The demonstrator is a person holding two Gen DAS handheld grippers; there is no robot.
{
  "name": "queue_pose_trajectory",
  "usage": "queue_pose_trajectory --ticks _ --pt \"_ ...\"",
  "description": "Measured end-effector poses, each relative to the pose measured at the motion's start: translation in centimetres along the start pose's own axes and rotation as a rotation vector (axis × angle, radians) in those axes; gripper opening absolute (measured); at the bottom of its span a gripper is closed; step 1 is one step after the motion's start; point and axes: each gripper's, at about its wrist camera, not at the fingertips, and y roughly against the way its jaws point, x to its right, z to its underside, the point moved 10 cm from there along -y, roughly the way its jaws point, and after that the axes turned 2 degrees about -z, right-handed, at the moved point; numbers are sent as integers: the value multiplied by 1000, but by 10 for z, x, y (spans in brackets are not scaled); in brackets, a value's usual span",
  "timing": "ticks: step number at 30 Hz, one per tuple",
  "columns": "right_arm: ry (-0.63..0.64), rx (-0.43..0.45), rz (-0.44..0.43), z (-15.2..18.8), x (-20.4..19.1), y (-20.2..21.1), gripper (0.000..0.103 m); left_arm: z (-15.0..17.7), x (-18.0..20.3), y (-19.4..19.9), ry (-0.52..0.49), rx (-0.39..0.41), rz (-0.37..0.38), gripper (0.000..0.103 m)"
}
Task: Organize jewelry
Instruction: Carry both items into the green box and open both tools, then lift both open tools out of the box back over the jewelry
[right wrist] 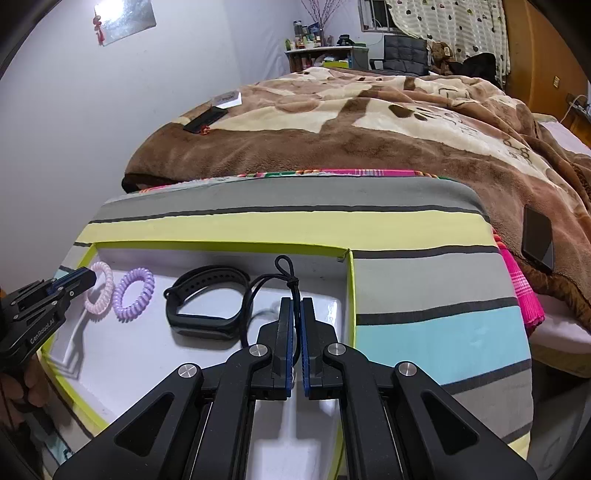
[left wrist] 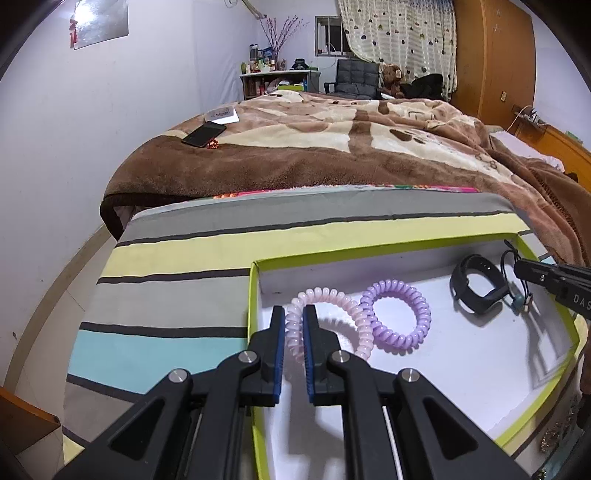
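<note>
Bed [left wrist: 332,147], lilac wall [left wrist: 74,129], curtained window [left wrist: 388,33]

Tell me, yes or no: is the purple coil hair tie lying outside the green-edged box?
No. The purple coil hair tie lies on the white floor inside the green-edged box, beside the pink coil tie.

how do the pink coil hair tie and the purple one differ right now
The pink hair tie is pale and pinched between the left gripper jaws; the purple hair tie is darker and lies free on the box floor. The pink one looks stretched longer, the purple rounder. Both are spiral coils, touching each other.
</note>
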Motion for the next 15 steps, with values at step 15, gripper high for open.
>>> queue_pose_trajectory --ticks 15 --pt "0 27 6 -4 -3 15 24 -3 1 15 19 24 17 25"
